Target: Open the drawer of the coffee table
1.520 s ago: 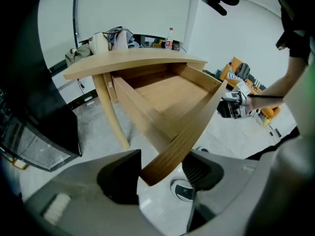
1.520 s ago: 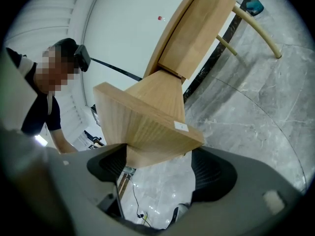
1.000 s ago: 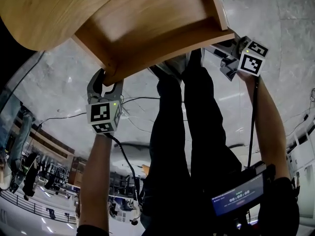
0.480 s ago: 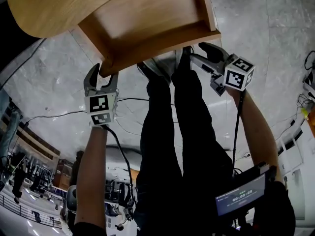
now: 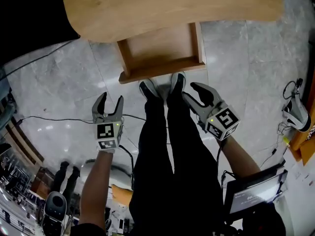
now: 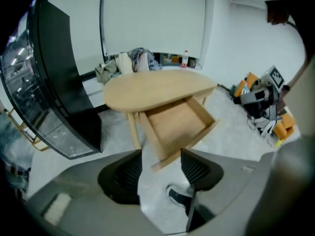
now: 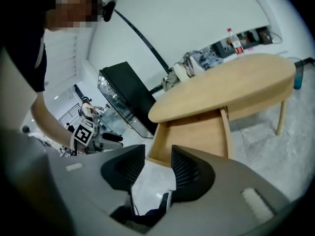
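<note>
Closest in, your left gripper [image 5: 110, 103] has its jaws spread wide with nothing in them; you just see floor [image 5: 64, 82] through the gap. Your right gripper [image 7: 158, 163] is about half open. Its jaws have just been closing, but there's nothing between them either, only bare floor and the tip of one of your shoes [image 5: 162, 87]. Neither gripper touches anything. Both hang in the air on either side of your legs, which reads to me like hands off, not lining up a grab.

Past the jaw tips and below them, well apart from both, is the drawer [image 5: 160, 50]. It's pulled a long way out from under the tabletop [image 5: 167, 6], its open end facing you just beyond your toes. It looks empty, bare wood inside. Since it's sticking out that far, I'd say the opening part is pretty much done, and that's probably why you've got no grip on it.

Farthest from the jaws, behind the tabletop by the wall, there's a bottle [image 6: 185, 59] and a heap of clothes [image 6: 133, 60]. Nothing there matters for this job.
</note>
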`<action>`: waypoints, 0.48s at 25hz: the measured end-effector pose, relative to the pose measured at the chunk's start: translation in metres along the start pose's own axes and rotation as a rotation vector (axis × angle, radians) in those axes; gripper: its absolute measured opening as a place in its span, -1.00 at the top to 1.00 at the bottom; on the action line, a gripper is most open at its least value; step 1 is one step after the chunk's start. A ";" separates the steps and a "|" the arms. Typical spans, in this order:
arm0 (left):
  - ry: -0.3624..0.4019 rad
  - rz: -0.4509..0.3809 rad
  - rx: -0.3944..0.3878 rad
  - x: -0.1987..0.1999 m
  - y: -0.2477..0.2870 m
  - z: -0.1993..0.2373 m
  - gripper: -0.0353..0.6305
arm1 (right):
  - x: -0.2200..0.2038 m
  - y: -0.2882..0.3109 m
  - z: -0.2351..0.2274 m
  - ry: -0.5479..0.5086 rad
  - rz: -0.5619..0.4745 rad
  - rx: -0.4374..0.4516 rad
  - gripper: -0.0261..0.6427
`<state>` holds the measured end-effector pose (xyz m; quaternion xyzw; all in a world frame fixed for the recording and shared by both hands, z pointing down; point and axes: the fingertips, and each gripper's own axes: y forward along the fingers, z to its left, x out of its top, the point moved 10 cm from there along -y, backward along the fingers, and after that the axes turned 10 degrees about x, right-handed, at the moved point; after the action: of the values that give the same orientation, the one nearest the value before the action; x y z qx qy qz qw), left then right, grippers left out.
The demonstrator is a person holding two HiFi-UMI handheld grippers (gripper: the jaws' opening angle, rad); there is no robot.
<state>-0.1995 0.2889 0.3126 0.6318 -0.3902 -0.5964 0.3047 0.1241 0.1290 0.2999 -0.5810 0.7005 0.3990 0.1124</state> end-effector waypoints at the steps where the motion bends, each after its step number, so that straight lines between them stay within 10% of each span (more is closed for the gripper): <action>1: -0.017 -0.044 -0.020 0.018 -0.018 -0.002 0.14 | 0.017 -0.001 0.017 -0.031 0.001 -0.018 0.46; 12: -0.164 -0.488 -0.171 0.208 -0.242 -0.027 0.89 | 0.240 -0.057 0.212 -0.338 -0.210 -0.073 0.92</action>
<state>-0.1447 0.2324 0.0021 0.6286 -0.1979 -0.7323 0.1714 0.0387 0.1006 -0.0128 -0.5791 0.5922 0.5022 0.2484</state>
